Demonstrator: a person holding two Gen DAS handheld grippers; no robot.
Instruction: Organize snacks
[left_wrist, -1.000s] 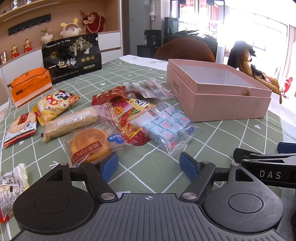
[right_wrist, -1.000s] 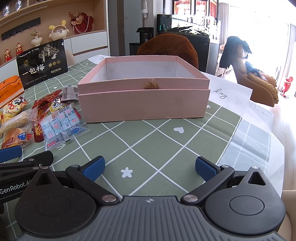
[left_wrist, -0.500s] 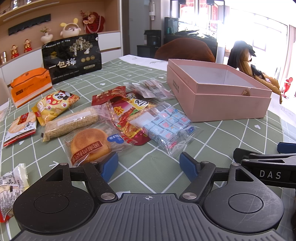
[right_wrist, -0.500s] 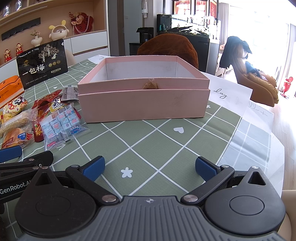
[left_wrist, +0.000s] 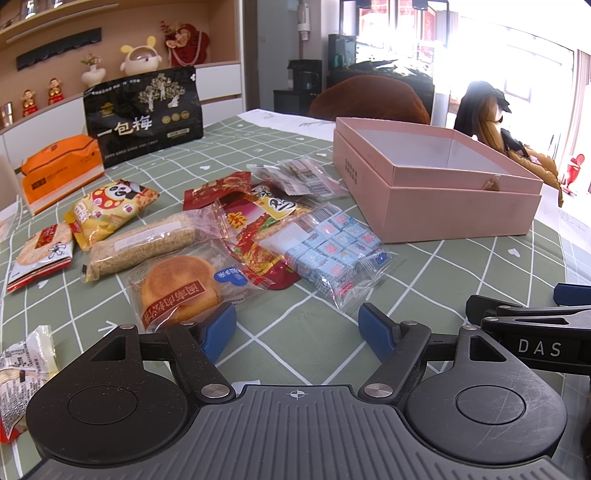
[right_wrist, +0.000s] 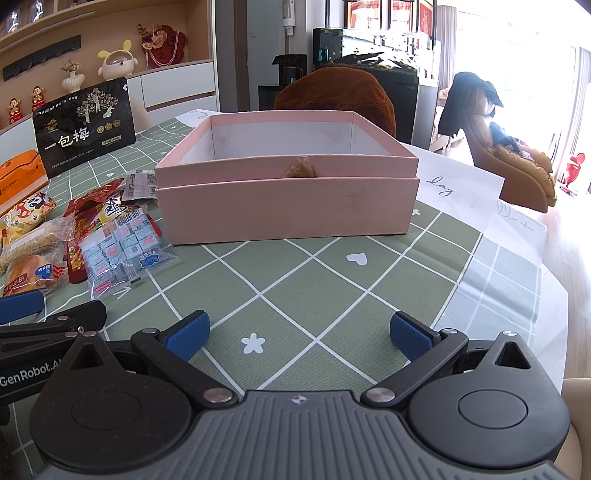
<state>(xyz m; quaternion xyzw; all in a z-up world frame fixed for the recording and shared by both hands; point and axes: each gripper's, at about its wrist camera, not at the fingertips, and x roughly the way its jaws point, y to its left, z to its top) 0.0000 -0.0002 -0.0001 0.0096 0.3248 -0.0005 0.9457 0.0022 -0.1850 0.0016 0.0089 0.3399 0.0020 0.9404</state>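
Pink box (right_wrist: 284, 206) floor hidden behind its wall.

Green tablecloth (right_wrist: 295, 280) with white grid lines, white hearts and flowers. Pink box (right_wrist: 284, 206), white inside. Black bag (left_wrist: 144, 114) with gold trees and white lettering. Orange carton (left_wrist: 61, 170). Blue wrapped sweets (left_wrist: 332, 247) in clear plastic. Blue pads (left_wrist: 218, 332) on black fingers.

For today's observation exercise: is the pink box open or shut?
Open. The pink box has no lid on top, and its pale inner walls show; its floor is hidden.
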